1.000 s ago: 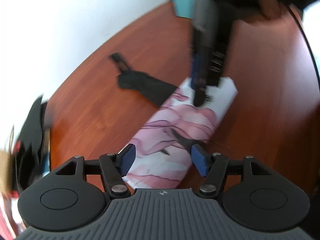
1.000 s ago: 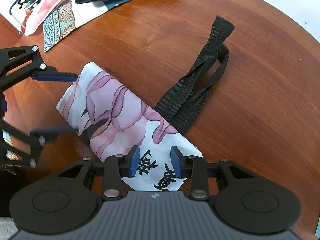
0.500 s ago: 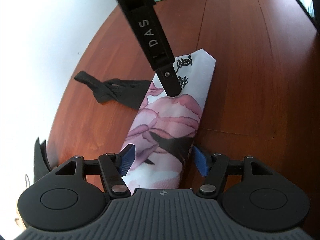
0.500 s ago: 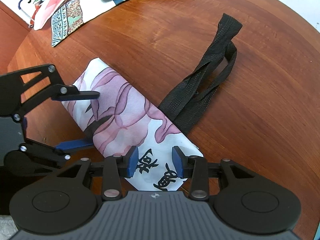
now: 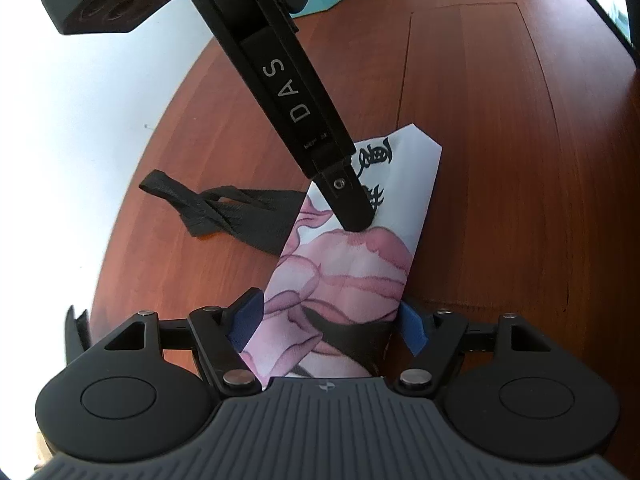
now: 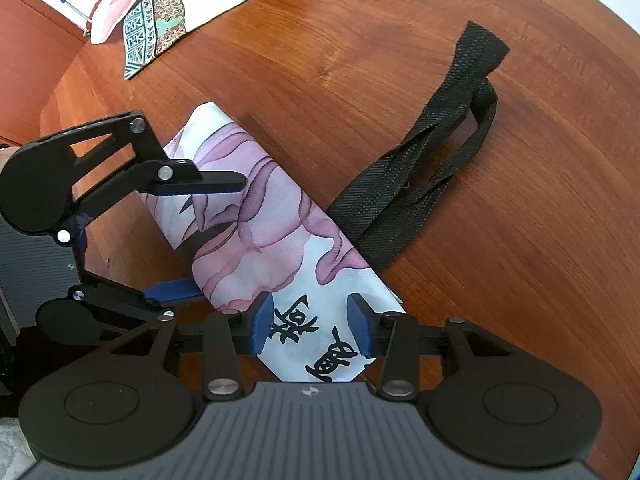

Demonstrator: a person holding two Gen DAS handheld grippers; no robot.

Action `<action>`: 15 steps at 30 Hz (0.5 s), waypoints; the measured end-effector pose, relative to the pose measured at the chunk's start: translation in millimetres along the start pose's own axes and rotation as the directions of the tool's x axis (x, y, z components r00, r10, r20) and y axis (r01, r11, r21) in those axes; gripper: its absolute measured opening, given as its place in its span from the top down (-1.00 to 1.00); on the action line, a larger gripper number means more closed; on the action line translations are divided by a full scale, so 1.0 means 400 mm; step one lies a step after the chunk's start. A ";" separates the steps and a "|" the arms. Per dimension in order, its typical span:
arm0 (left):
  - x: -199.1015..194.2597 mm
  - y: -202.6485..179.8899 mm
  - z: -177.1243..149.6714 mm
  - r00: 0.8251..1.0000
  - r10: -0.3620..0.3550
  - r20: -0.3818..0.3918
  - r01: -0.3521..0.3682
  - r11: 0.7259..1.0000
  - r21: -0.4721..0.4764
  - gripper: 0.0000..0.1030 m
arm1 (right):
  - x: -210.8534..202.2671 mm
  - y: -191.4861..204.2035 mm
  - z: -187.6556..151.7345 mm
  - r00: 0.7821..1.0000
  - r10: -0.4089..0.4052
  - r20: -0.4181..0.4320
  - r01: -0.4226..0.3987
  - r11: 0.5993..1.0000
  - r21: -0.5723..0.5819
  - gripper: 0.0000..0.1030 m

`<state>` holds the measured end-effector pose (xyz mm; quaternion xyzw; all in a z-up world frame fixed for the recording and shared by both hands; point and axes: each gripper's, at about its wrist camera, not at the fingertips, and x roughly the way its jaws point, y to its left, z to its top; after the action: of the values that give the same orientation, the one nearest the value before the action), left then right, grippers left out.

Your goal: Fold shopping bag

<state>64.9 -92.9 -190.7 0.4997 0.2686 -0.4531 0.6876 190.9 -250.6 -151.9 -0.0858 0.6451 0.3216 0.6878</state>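
1. Shopping bag point(image 6: 256, 236) lay on the wooden table point(image 6: 500, 240), already folded into a narrow strip running from centre left toward lower centre of the right wrist view; in the left wrist view point(image 5: 352, 280) ran from lower centre up toward the middle.
2. Black handles point(image 6: 424, 176) trailed out from the strip's long side toward upper right, not tucked in.
3. Judged roughly midway: lengthwise folds done; end-over-end folding and handle tidying apparently left.
4. Left gripper point(image 5: 328, 324) straddled the strip's near end, pads either side, jaws closing; no pinch visible yet, a sliver of gap at the right pad.
5. Right gripper point(image 6: 312, 324) hovered over or pressed the lettered end, jaws opening, cloth beneath and between them, not clamped; contact with the cloth hard to tell.
6. Table's curved edge ran close beyond the handles at upper right of the right wrist view; bare wood lay lower right.
7. Other folded bags point(image 6: 160, 12) sat upper left, well apart, leaving space around the strip.
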 end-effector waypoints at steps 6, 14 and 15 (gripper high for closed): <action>0.005 0.006 0.001 1.000 -0.016 0.013 0.016 1.000 -0.007 -0.14 | -0.001 -0.013 0.001 1.000 0.029 -0.006 -0.029 1.000 0.002 0.04; 0.007 0.009 -0.007 0.999 -0.024 0.030 0.024 1.000 -0.007 0.17 | -0.007 -0.025 0.009 0.998 0.055 -0.014 -0.055 0.998 0.014 -0.06; 0.009 0.013 -0.005 0.999 -0.025 0.031 0.026 1.000 -0.015 0.18 | -0.010 -0.028 0.010 0.998 0.059 -0.012 -0.059 0.998 0.022 -0.06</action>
<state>71.4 -91.8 -191.9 0.4839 0.2679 -0.4675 0.6896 200.4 -258.6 -150.8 -0.0613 0.6553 0.3340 0.6747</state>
